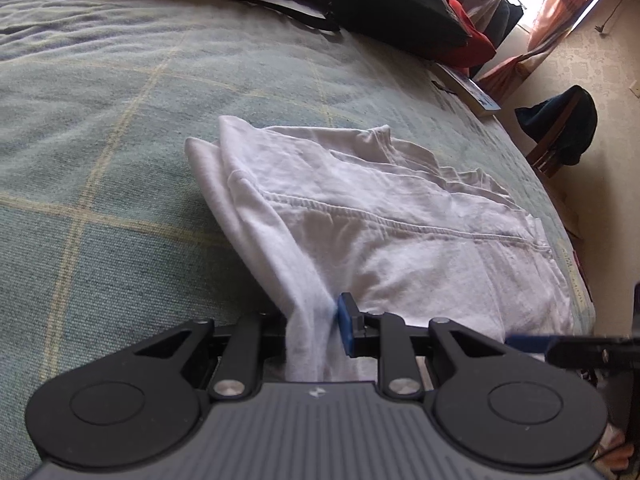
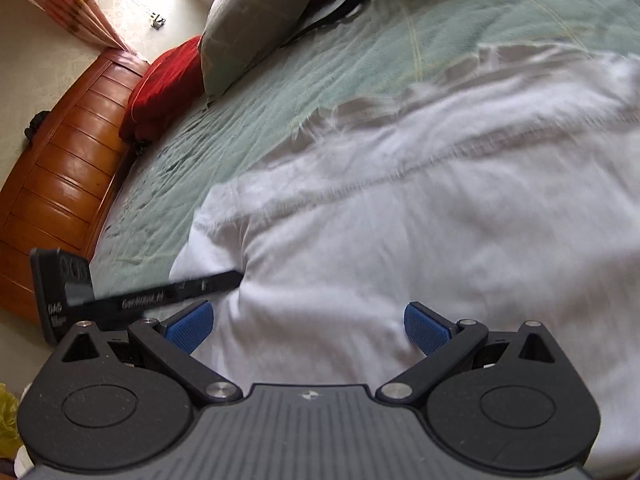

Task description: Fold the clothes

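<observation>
A white garment [image 1: 360, 216] lies partly folded on a green checked bedspread [image 1: 100, 128]. My left gripper [image 1: 316, 328] is shut on a bunched edge of the cloth, which rises from the bed into the jaws; only the blue right pad [image 1: 346, 326] shows. In the right wrist view the same white garment [image 2: 420, 200] spreads wide under my right gripper [image 2: 308, 322], which is open, its blue pads [image 2: 192, 324] resting on or just above the fabric. The left gripper's black finger [image 2: 160, 294] pokes into the cloth at the left.
A grey pillow [image 2: 256, 20] and red cushion [image 2: 160, 84] lie at the head, by a wooden headboard [image 2: 52, 184]. A black bag [image 1: 396, 4] and a book [image 1: 472, 88] sit at the bed's far edge. A chair with dark clothes [image 1: 560, 128] stands on the floor.
</observation>
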`<state>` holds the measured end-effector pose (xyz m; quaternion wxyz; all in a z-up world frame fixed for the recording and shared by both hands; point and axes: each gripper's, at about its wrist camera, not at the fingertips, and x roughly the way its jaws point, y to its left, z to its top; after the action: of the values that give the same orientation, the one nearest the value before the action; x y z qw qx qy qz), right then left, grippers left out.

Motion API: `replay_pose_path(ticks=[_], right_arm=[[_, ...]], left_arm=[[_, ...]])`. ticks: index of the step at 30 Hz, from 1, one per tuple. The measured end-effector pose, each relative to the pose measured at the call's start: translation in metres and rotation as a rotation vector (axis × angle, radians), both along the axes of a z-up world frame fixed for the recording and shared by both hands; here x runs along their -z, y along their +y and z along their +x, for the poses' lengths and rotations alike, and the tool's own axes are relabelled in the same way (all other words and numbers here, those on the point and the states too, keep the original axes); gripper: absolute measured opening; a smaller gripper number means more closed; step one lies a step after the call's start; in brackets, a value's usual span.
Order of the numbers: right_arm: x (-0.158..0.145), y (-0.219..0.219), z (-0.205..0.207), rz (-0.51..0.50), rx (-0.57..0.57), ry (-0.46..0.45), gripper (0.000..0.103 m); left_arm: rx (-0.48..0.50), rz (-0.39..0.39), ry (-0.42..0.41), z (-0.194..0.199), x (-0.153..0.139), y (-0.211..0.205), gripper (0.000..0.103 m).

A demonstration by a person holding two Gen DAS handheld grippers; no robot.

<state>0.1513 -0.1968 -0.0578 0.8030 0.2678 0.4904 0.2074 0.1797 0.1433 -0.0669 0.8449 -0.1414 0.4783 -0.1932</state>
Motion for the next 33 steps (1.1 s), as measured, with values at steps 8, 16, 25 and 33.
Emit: replay_pose_path(ticks=[8, 16, 25, 33], right_arm=[[-0.015, 0.002, -0.003, -0.018, 0.013, -0.090, 0.103], [-0.002, 0.001, 0.029, 0.010, 0.033, -0.058, 0.103], [0.008, -0.010, -0.020, 0.115, -0.062, 0.031, 0.103], [-0.004, -0.033, -0.028, 0.131, -0.067, -0.040, 0.103]], left_arm=[[-0.004, 0.012, -0.002, 0.000, -0.002, -0.002, 0.023], [-0.011, 0.021, 0.005, -0.001, -0.003, -0.002, 0.023], [-0.013, 0.027, 0.029, 0.000, -0.008, -0.004, 0.023], [-0.027, 0.028, 0.050, -0.005, -0.016, -0.002, 0.021]])
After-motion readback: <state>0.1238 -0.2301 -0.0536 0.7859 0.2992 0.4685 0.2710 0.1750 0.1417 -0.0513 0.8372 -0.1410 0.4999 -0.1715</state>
